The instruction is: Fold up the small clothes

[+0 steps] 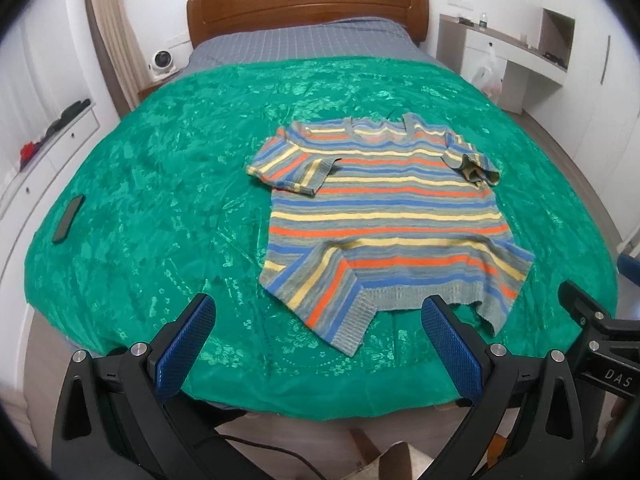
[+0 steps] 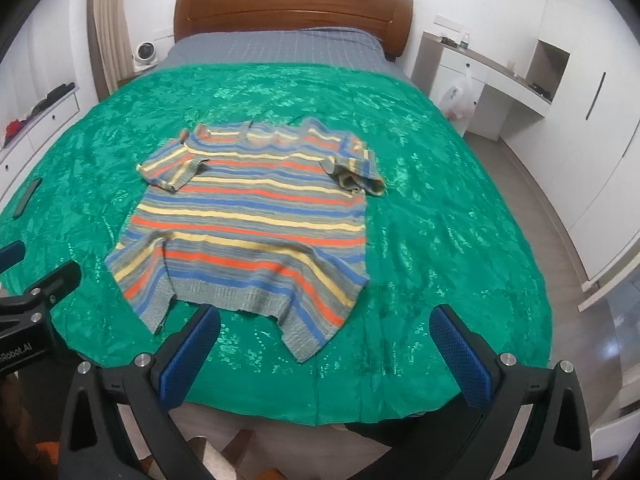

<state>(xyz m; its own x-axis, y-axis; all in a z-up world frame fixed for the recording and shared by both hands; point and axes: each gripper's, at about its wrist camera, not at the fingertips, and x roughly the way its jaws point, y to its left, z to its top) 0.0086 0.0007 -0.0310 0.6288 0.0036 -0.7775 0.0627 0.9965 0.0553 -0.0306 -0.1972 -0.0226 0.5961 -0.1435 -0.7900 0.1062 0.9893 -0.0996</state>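
Start of folding: striped knit T-shirt [image 1: 384, 216] lies ahead of both claws on the green satin bedspread [image 1: 160, 184], unfolded, hem corners flipped and far sleeve bunched. Left claw [image 1: 316, 344] and right claw [image 2: 324, 350] hover above the near bed edge, jaws spread wide, empty. Next move likely: grasp the hem corners of the soft, ribbed-edged knit and flatten.

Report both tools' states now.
Left tool: open, holding nothing, short of the striped knit shirt.
Right tool: open, holding nothing.
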